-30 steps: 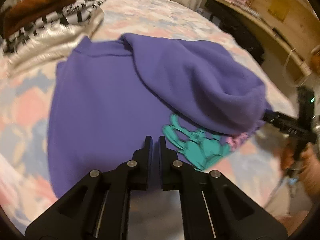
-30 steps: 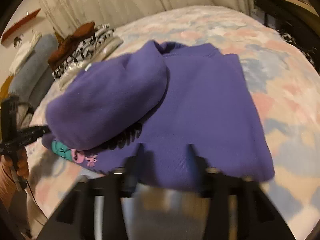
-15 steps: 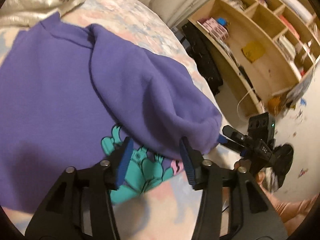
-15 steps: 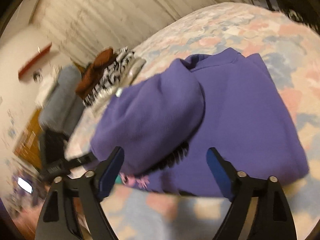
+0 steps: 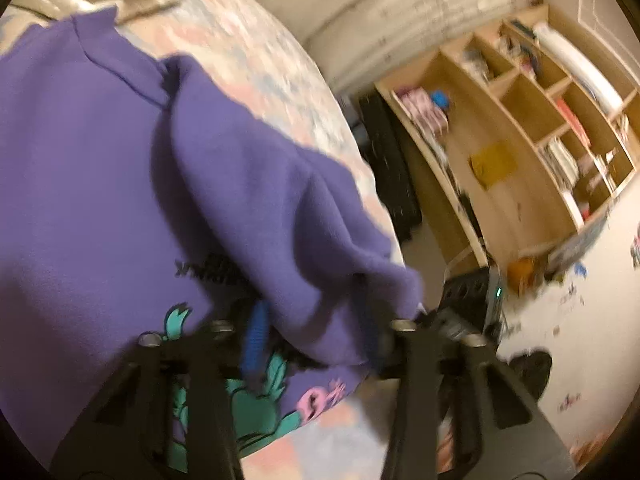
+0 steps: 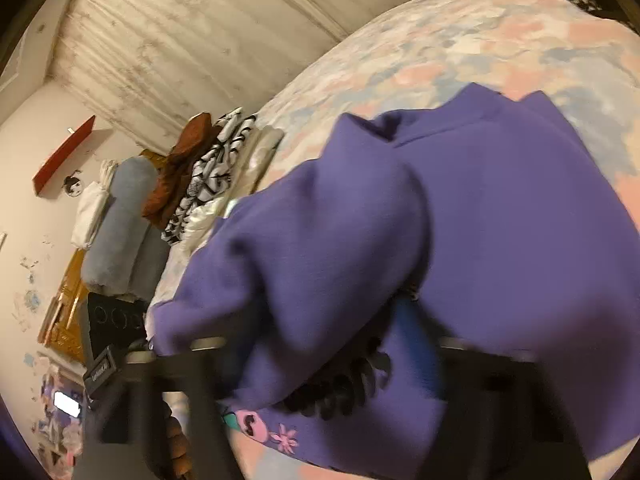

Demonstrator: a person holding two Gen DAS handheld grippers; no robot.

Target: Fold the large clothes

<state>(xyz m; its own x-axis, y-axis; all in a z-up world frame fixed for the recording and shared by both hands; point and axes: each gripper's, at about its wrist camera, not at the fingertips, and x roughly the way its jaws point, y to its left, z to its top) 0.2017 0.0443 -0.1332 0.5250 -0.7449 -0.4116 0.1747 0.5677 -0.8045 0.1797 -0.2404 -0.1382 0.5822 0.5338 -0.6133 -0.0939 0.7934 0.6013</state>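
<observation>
A purple sweatshirt [image 5: 92, 184] with teal and pink print lies on the floral bed, its sleeve [image 5: 276, 216] folded across the front. My left gripper [image 5: 312, 332] is open, its blue-padded jaws on either side of the sleeve's cuff end. My right gripper [image 6: 324, 344] is open too, its jaws around the same sleeve [image 6: 320, 240] from the other side. The sweatshirt body shows in the right wrist view [image 6: 532, 240]. The frames are blurred by motion.
A stack of folded clothes [image 6: 204, 176] sits at the far end of the bed [image 6: 480, 40]. A wooden shelf unit [image 5: 532, 140] stands beside the bed, and a grey bolster [image 6: 120, 224] lies off its other side.
The left gripper opened from shut. Both grippers moved in low to the sleeve's cuff, and both now straddle it. The sleeve fabric has bunched up.
</observation>
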